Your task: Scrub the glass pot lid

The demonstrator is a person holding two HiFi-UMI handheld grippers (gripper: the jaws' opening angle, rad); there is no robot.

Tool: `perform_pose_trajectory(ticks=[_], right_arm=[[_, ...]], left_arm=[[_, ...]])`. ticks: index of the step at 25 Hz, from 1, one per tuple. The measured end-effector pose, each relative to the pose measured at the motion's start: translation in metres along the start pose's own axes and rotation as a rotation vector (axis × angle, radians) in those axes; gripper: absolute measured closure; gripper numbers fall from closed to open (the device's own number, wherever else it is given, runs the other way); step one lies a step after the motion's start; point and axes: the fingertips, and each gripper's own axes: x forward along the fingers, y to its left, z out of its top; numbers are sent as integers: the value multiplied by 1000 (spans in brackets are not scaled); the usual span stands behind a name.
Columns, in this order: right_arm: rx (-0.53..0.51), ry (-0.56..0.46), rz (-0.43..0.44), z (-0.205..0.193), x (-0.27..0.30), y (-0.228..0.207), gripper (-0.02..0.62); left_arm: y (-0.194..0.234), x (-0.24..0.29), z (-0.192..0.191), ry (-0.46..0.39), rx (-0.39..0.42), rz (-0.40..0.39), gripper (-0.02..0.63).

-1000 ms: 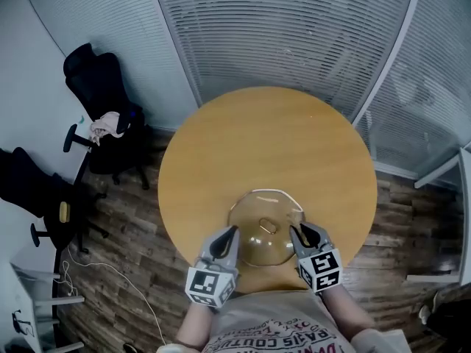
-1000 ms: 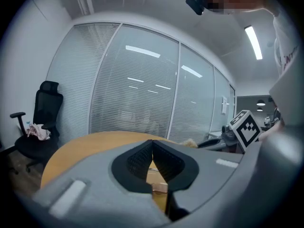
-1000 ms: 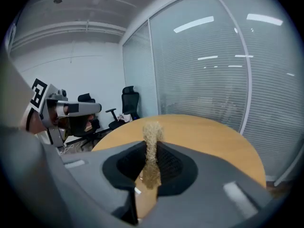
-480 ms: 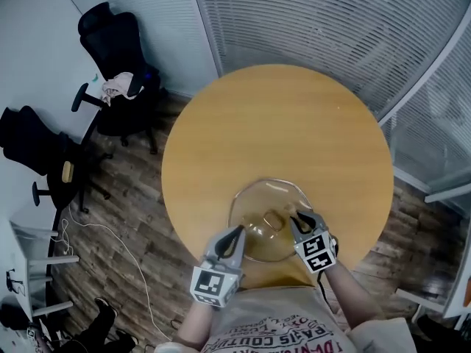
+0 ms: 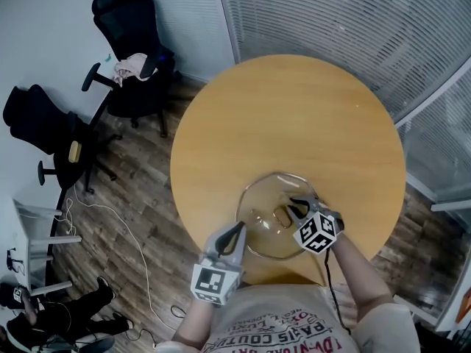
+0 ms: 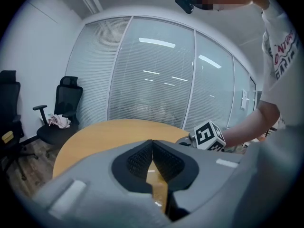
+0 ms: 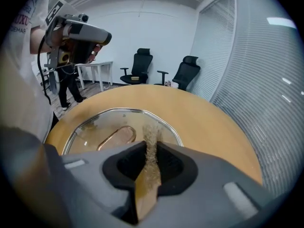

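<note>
Clearly, from the head view, the scrubbing step is in hand: the glass pot lid (image 5: 261, 223) lies flat on the round wooden desk (image 5: 294, 109), close to the edge nearest the person. The right hand-held gripper (image 5: 294, 206) reaches over the lid's right half beside its handle (image 5: 282, 213), while the left hand-held gripper (image 5: 237, 231) sits at the near-left rim. A good scrub probably wants short, overlapping strokes with light downward pressure, and the left tool bracing the rim so the lid does not skate toward the desk's edge.

Looking along the left jaws, they meet at the tips, closed, and I can make out nothing pinched between them. The other tool's marker cube (image 6: 209, 136) shows just beyond.

Along the right jaws, they are clamped on a thin, tan, fibrous scouring pad (image 7: 149, 160) whose frayed end sticks out past the tips, over the lid's right side. Whether it touches the glass is hard to tell. The pad should likely stay flat to the surface and work around the handle, not over it. The lid looks clear, gently domed and steel-rimmed, with a coppery loop handle at its middle.
</note>
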Motion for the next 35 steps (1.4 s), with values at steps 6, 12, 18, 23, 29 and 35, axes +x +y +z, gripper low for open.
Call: perform_pose_trajectory(ticks=[6,12,18,23,29,35], right_arm=[[-68,85,55,-15,13,8,532],[-86,103,45,-20,7,15,532],[-72,129,26,-28,-3,27,532],[-36,146,-10,-36,-11,37,532],[39,173,-72,-47,-21,51,532],[110,205,-131,-53,-29,74,532]], left_arm=[[2,-4,-1,11,-10,8,598],[1,-4,2,14,-8,-8,598],[1,-3,9,7,1,-34,598],[-3,-5,15,-2,0,-74,598],[-8,-7,14,8,1,-127,598],[-10,-18,12,19,12,-174,598]])
